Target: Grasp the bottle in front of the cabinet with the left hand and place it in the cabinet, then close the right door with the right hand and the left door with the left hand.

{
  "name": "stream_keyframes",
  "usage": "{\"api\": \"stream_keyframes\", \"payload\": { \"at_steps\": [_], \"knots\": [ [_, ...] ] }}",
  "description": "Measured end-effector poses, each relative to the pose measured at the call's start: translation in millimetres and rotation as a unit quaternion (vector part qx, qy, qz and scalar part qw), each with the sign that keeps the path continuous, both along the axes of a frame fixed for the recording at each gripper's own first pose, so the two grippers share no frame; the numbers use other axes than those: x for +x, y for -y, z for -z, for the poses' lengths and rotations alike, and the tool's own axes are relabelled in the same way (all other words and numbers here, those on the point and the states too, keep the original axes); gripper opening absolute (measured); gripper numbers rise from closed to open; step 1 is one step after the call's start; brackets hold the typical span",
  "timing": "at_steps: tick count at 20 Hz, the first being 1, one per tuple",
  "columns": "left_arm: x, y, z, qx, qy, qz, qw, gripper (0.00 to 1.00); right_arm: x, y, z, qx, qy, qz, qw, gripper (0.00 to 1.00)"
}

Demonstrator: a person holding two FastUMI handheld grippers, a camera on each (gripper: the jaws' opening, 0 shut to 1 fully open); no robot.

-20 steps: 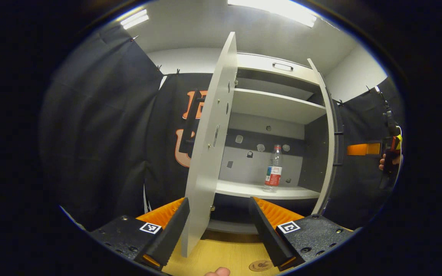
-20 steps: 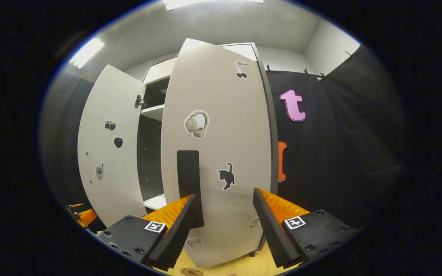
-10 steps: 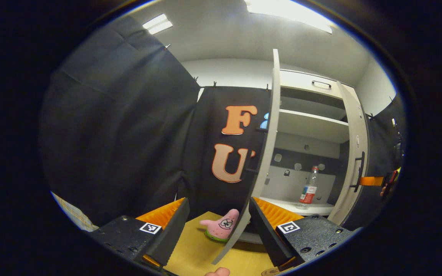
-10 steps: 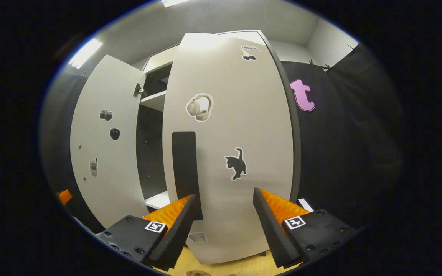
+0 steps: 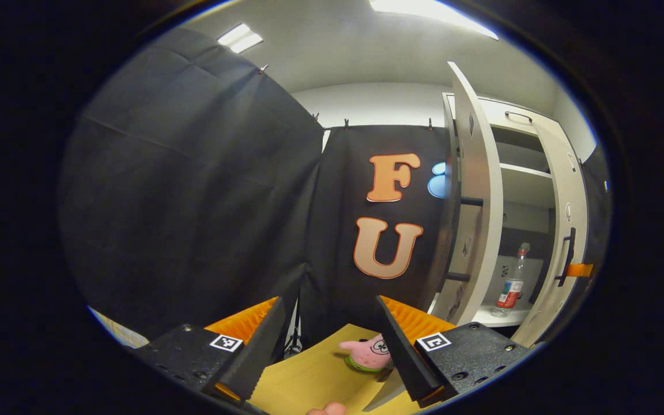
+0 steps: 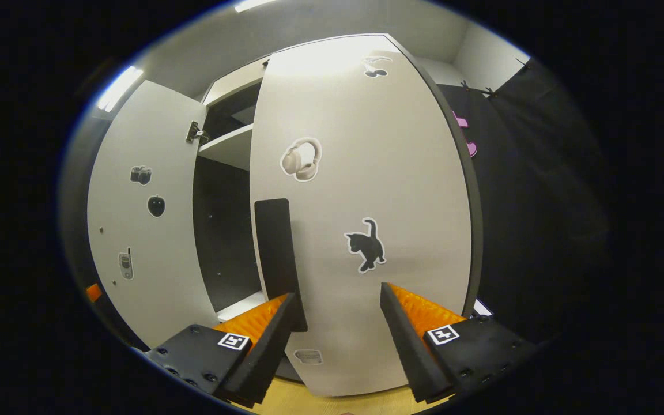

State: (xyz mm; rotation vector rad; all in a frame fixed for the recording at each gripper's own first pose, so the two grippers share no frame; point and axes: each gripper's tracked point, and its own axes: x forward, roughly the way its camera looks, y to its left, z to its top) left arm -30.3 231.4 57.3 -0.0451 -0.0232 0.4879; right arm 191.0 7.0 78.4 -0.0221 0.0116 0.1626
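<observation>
Up close, the yellow table (image 5: pixel 314 377) meets the black cloth wall (image 5: pixel 193 190). The left gripper (image 5: pixel 327 346) is wide open, holding nothing (a pink toy (image 5: pixel 366 353) sits near it). The bottle (image 5: pixel 510 282) stands inside the cabinet (image 5: pixel 531 190). The right gripper (image 6: pixel 338 340), open too, faces the right door (image 6: pixel 361 196).

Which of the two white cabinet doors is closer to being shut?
The right white cabinet door, with the black cat sticker and black handle. It covers most of the opening; the left white door stands wide open beside it.
</observation>
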Motion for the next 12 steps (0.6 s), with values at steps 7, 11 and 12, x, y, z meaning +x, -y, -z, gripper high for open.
{"api": "stream_keyframes", "payload": {
  "at_steps": [7, 11, 12],
  "knots": [
    [60, 13, -10, 0.000, 0.002, 0.052, 0.999, 0.95, -24, 5, 2, 0.009, 0.002, 0.016, 1.000, 0.96],
    [70, 25, -15, 0.006, 0.005, 0.067, 0.998, 0.92, -58, 18, 5, -0.005, 0.004, 0.028, 1.000, 0.96],
    [72, 25, -18, 0.013, 0.008, 0.068, 0.998, 0.91, -66, 20, 4, -0.006, 0.007, 0.029, 1.000, 0.96]
  ]
}}
